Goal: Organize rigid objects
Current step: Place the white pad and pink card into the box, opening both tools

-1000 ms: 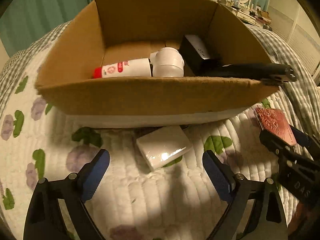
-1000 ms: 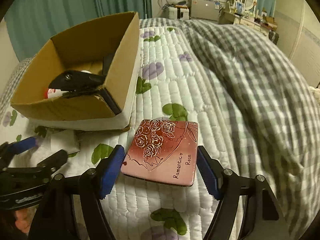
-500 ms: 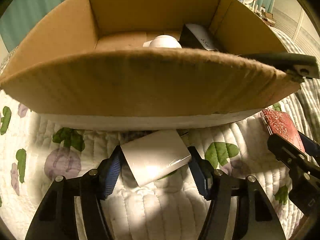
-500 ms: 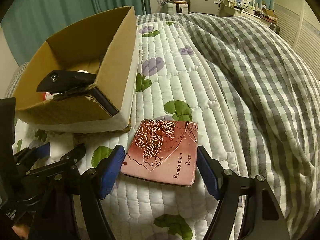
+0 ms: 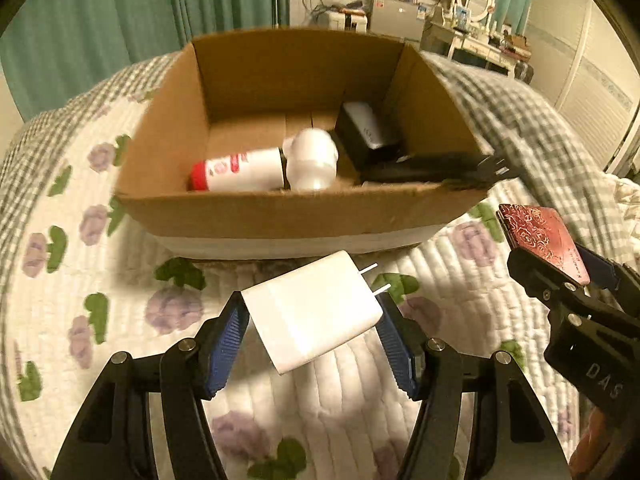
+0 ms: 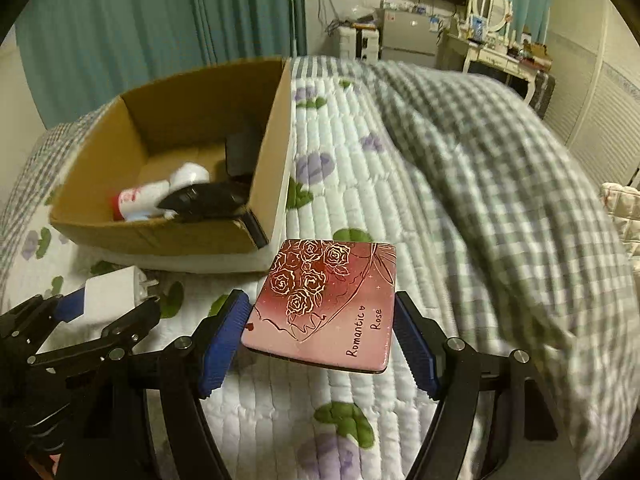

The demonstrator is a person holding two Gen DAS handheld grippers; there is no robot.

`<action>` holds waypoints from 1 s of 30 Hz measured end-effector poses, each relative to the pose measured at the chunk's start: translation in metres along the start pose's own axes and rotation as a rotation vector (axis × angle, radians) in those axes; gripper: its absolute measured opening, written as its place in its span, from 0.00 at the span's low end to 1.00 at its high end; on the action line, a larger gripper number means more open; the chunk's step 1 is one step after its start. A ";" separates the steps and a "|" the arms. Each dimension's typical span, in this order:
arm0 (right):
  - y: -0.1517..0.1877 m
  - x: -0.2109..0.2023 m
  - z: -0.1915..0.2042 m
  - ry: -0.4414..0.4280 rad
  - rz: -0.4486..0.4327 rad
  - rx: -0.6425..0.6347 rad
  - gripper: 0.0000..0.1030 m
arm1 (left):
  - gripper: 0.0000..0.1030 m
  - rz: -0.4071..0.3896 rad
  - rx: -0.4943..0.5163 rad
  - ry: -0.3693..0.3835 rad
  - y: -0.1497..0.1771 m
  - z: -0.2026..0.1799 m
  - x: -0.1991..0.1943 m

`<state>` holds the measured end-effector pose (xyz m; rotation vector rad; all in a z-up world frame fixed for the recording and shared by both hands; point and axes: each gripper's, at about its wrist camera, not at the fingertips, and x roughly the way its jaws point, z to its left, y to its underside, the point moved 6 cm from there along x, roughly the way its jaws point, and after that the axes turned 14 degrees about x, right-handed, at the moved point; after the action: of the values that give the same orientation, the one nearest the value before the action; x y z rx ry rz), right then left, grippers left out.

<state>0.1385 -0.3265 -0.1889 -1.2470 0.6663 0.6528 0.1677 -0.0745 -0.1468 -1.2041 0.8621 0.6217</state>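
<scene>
Pinching a white plug-in charger (image 5: 314, 312) between its blue-padded fingers (image 5: 222, 350), the left gripper (image 5: 312, 344) holds the block tilted and clear of the quilt, its two metal prongs aimed up and to the right toward the box. No writing can be made out on the charger's white faces. The right gripper (image 6: 320, 340) is closed in the same way on a flat pink-and-red case (image 6: 326, 306), its pads (image 6: 416, 354) pressing the left and right edges. Gold line-drawn roses cover the upper part of the case, and the words "Romantic Rose" run in dark script along its lower right, with a tiny heart after the first word. From the left wrist view the right gripper's black body carries pale letters that read "DAS", cut off at the frame edge.

Just beyond both grippers sits an open cardboard box (image 5: 280, 208) with a white band along its base, resting on a white quilt (image 5: 80, 280) printed with purple flowers and green leaves. Inside lie a white bottle (image 5: 240, 170) with a red end and a red label too blurred to read, a white rounded container (image 5: 312, 158) touching it, a black box (image 5: 366, 136) with a pale top and illegible marking, and a long black object (image 5: 432, 170) propped over the right front corner. A grey checked blanket (image 6: 500, 184) lies to the right of the box.
</scene>
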 end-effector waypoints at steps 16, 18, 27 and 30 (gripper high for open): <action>-0.045 -0.131 0.050 -0.097 -0.189 -0.100 0.70 | 0.63 -0.189 0.034 -0.030 -0.047 0.027 -0.112; -0.057 -0.142 0.063 -0.118 -0.209 -0.126 0.70 | 0.63 -0.200 0.038 -0.038 -0.055 0.035 -0.116; -0.107 -0.125 0.118 -0.202 -0.231 -0.194 0.70 | 0.63 -0.223 0.046 -0.082 -0.094 0.070 -0.084; -0.124 -0.099 0.128 -0.205 -0.244 -0.197 0.70 | 0.64 -0.190 0.044 -0.084 -0.105 0.079 -0.050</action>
<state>0.1809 -0.2338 -0.0121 -1.3952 0.2785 0.6423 0.2438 -0.0244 -0.0394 -1.1959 0.6784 0.4930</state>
